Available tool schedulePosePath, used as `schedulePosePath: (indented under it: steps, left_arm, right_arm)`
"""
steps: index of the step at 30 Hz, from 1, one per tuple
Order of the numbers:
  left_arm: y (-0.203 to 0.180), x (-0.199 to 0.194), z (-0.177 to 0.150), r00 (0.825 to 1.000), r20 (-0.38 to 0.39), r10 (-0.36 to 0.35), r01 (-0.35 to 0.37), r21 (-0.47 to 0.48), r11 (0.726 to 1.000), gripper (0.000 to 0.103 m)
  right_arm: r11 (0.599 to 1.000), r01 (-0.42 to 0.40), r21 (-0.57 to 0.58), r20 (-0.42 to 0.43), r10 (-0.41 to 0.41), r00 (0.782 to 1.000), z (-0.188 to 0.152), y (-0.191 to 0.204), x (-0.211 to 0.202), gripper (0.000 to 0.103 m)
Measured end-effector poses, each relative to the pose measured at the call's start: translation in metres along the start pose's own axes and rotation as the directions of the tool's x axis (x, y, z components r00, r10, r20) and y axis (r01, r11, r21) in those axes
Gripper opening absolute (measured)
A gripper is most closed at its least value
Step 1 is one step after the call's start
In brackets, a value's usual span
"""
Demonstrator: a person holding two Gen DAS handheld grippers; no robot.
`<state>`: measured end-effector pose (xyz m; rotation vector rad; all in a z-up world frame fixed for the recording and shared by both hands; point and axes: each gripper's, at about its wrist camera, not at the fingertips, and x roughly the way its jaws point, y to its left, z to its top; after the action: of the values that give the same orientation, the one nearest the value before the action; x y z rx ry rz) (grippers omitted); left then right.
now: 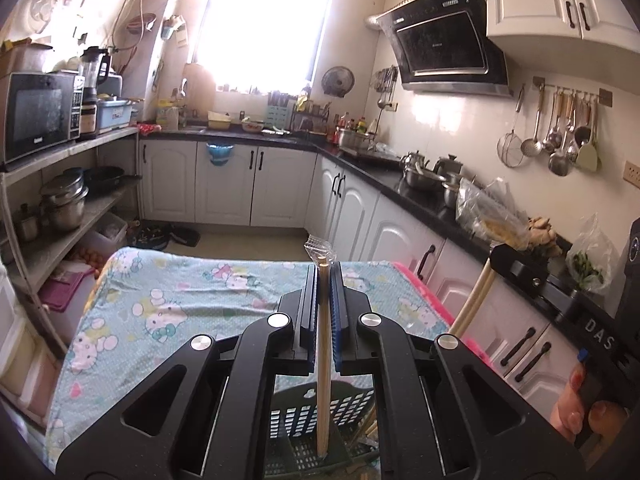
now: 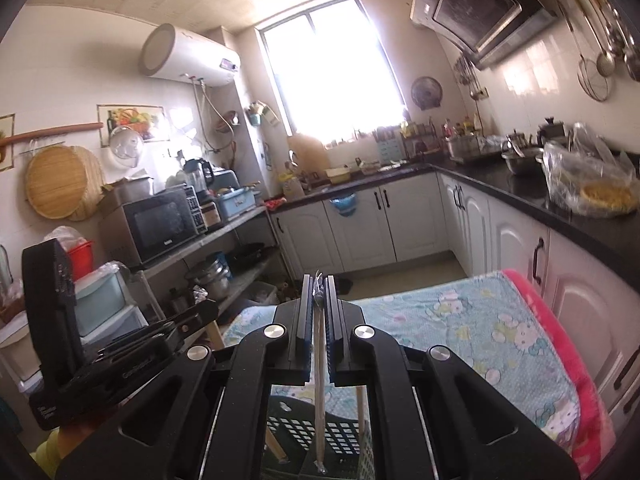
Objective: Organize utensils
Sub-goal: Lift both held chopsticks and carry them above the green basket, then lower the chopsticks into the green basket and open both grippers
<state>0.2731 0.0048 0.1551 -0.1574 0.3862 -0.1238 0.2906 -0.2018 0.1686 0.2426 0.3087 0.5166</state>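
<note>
Two matte black grippers: left gripper (image 1: 325, 276) with blue ribbed pads (image 1: 339, 320) and round silver screws (image 1: 280, 321) at ten and two o'clock. Right gripper (image 2: 319, 292) alike. Hand (image 1: 580, 408) at four o'clock, reddish painted nails.

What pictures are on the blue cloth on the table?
The cloth is light blue with white cartoon cats wearing bows, with a pink edge. Clearest in the left wrist view.

A bright window (image 1: 266, 20) lights the far wall. Below it, a black countertop (image 1: 248, 134) runs over white cabinets (image 1: 224, 184). Left of the window stands a microwave (image 1: 38, 114) on a shelf, with a water heater (image 2: 188, 58) mounted above. Right of the window hangs a range hood (image 1: 448, 40), and farther right, ladles (image 1: 560, 132) on a wall rail. Nearer than the window lies a cartoon-print cloth (image 1: 180, 304).
</note>
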Motion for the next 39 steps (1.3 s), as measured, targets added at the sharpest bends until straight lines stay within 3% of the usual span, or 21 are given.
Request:
schedulePosePath:
  steps: [16, 33, 39]
  left_arm:
    - [0.016, 0.026, -0.045, 0.997, -0.070, 0.024, -0.025, -0.008, 1.000, 0.003]
    - [0.030, 0.026, -0.068, 0.993, -0.119, 0.026, -0.032, -0.048, 0.998, 0.003]
    - [0.035, 0.023, -0.073, 0.991, -0.133, 0.027, -0.036, -0.064, 0.997, 0.003]
  right_arm:
    - [0.998, 0.032, 0.053, -0.115, -0.026, 0.993, -0.055, -0.011, 0.045, 0.006]
    - [0.995, 0.099, 0.027, -0.185, -0.092, 0.978, -0.078, -0.013, 0.040, 0.007]
    - [0.994, 0.104, 0.018, -0.205, -0.098, 0.974, -0.086, -0.012, 0.034, 0.017]
